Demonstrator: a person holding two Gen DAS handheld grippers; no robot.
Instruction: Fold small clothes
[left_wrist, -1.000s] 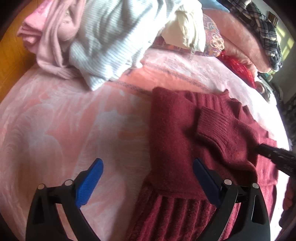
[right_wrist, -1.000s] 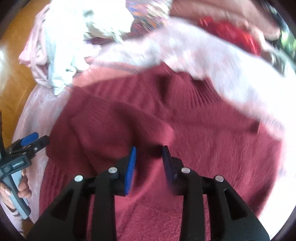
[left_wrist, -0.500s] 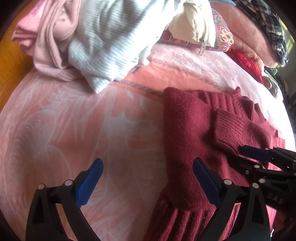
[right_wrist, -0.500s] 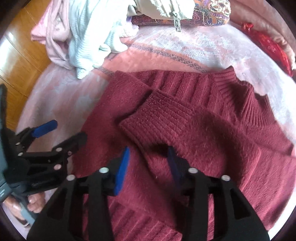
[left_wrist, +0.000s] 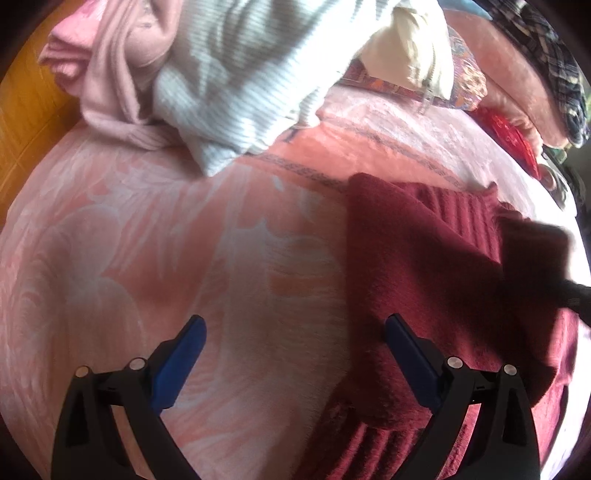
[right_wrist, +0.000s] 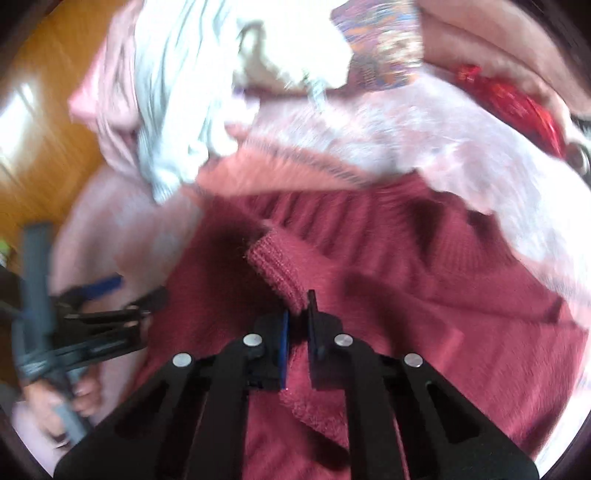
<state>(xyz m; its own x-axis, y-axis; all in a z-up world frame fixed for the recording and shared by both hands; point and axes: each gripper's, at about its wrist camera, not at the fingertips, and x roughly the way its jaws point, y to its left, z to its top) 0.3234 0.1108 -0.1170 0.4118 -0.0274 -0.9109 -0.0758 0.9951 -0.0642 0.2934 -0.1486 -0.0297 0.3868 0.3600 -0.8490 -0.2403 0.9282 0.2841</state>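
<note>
A maroon knit sweater (left_wrist: 424, 266) lies on the pink floral blanket (left_wrist: 147, 240); the right wrist view shows it close up (right_wrist: 443, 295). My right gripper (right_wrist: 299, 306) has its jaws closing tight on the ribbed sleeve cuff (right_wrist: 273, 266), which stands lifted off the sweater's body. It shows only as a dark blur (left_wrist: 569, 295) in the left wrist view. My left gripper (left_wrist: 294, 320) is wide open over the blanket at the sweater's left edge, with nothing between its fingers. A person's hand holds it (right_wrist: 110, 295) at the left of the right wrist view.
A heap of clothes lies at the back: a pale striped knit (left_wrist: 240, 74), a pink garment (left_wrist: 110, 55), a cream jacket (left_wrist: 413, 40). A red item (left_wrist: 509, 136) and plaid cloth (left_wrist: 554, 55) sit far right. Wooden floor (left_wrist: 22, 110) borders the bed on the left.
My right gripper has shut on the sleeve cuff and raised it off the sweater, blurring its view. The left gripper has stayed open and nearly still.
</note>
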